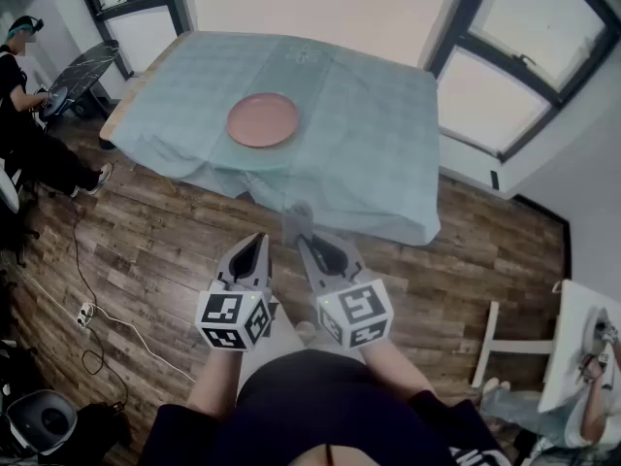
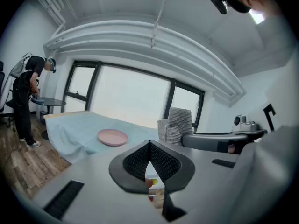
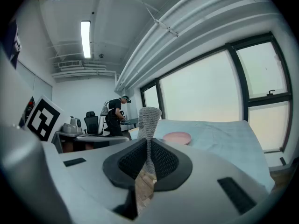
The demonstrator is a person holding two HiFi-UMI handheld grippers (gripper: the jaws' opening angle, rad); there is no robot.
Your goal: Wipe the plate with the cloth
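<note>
Tabletop [image 1: 388,163] ahead is carrying the plate [image 1: 263,120]. Short of it, your right gripper [image 1: 304,242] is clenching the cloth [image 1: 296,218], your left gripper [image 1: 260,240] clenching nothing.

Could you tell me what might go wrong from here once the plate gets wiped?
1. The right gripper pinches only a narrow fold of the cloth, so it might slip out under wiping pressure.
2. The plate sits unheld on a wrinkled, draped tablecloth, and the left gripper is shut and empty. Wiping could slide the plate or drag the tablecloth.
</note>
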